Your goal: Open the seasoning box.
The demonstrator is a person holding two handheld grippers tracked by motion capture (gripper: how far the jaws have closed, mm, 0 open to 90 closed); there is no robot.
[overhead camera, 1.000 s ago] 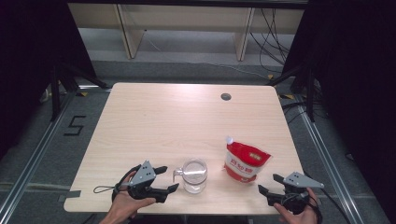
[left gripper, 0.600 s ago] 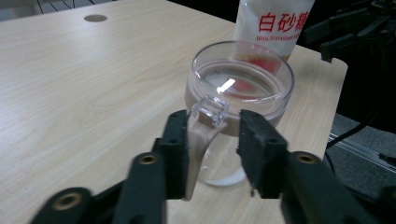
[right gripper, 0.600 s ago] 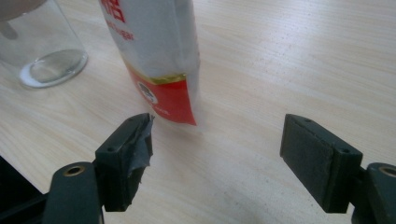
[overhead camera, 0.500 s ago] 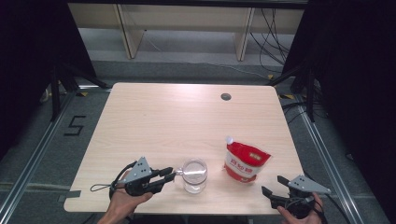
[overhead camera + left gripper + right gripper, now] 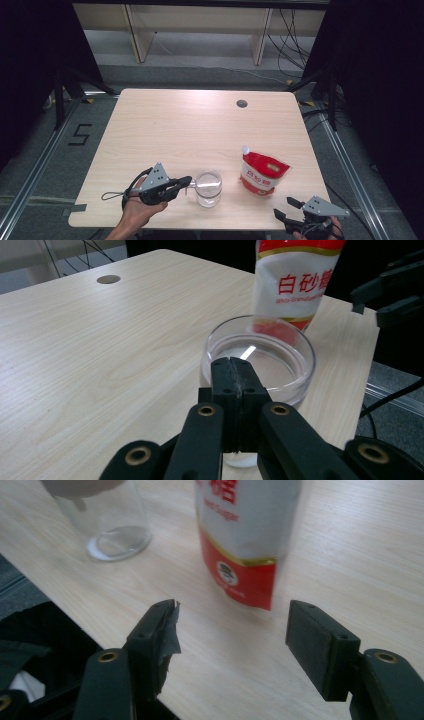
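A clear glass (image 5: 208, 187) stands near the table's front edge, with a red-and-white sugar pouch (image 5: 261, 175) upright to its right. My left gripper (image 5: 187, 180) lies level at the glass's left side. Its jaws have just been closing and now meet. In the left gripper view its tips (image 5: 233, 362) rest against the glass (image 5: 280, 355), and whether they pinch any part of it is hidden. The pouch (image 5: 295, 285) rises behind. My right gripper (image 5: 285, 208) hangs off the front right edge, open, its jaws just having narrowed on nothing. In the right gripper view (image 5: 235, 615) the pouch (image 5: 240, 545) and glass (image 5: 117, 525) stand beyond.
The wooden table (image 5: 200, 130) has a round cable hole (image 5: 242, 104) at its far right. Wooden shelving (image 5: 200, 30) and loose cables stand behind it. Metal floor rails (image 5: 345, 155) run along both sides, with dark curtains beyond them.
My left gripper's jaws went from wide open to fully together beside the glass. My right gripper slid a little back toward the front edge and its jaws narrowed slightly.
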